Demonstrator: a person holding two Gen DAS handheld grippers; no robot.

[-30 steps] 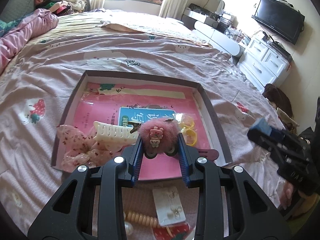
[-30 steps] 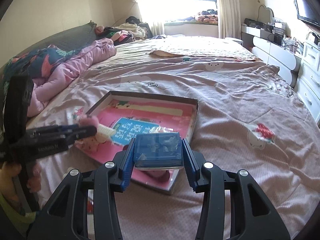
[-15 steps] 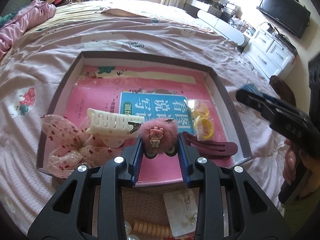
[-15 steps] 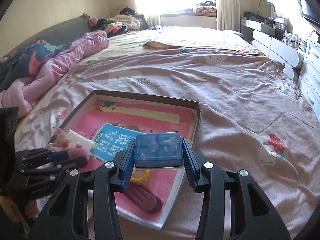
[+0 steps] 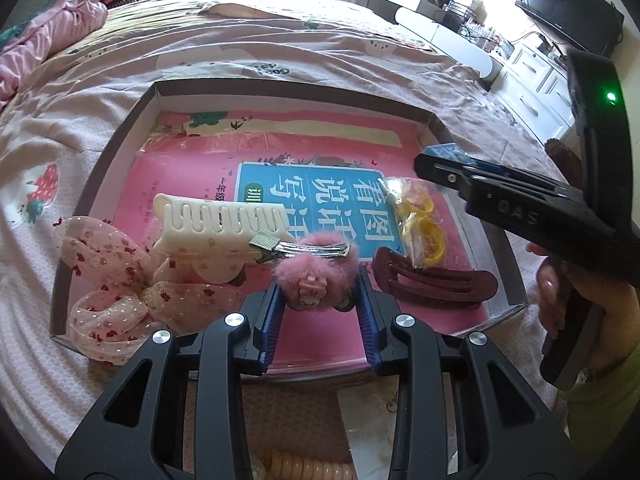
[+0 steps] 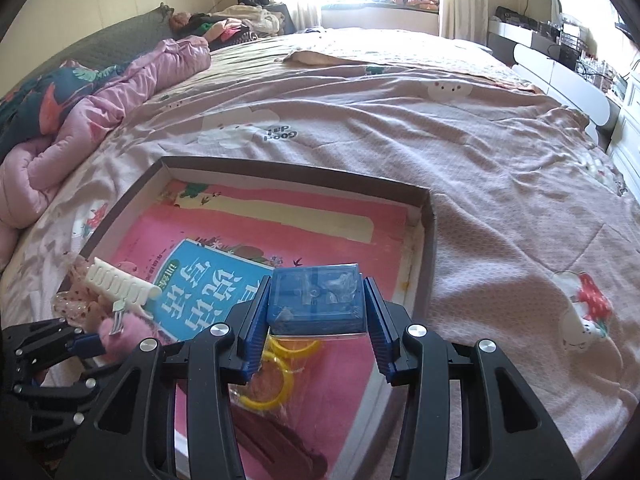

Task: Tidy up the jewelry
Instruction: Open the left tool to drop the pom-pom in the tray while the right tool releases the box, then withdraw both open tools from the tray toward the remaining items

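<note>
My left gripper [image 5: 318,300] clamps pink fluffy clip [image 5: 314,272] over tray [image 5: 132,128]; white comb [image 5: 220,224], maroon clip [image 5: 436,284] flank it. Right gripper [image 6: 318,312] pinches blue box [image 6: 318,300], yellow rings [image 6: 276,376] under it. Only left view shows beige coil [image 5: 304,468]. Both lower, nearer tray than before.

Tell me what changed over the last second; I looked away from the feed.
Both grippers came down over the tray. The right gripper, carrying the blue box, swung in from beside the tray to above the yellow rings. The left gripper lowered the pink fluffy clip toward the book. Nothing was released; comb, bow and dark red clip stayed put.
</note>
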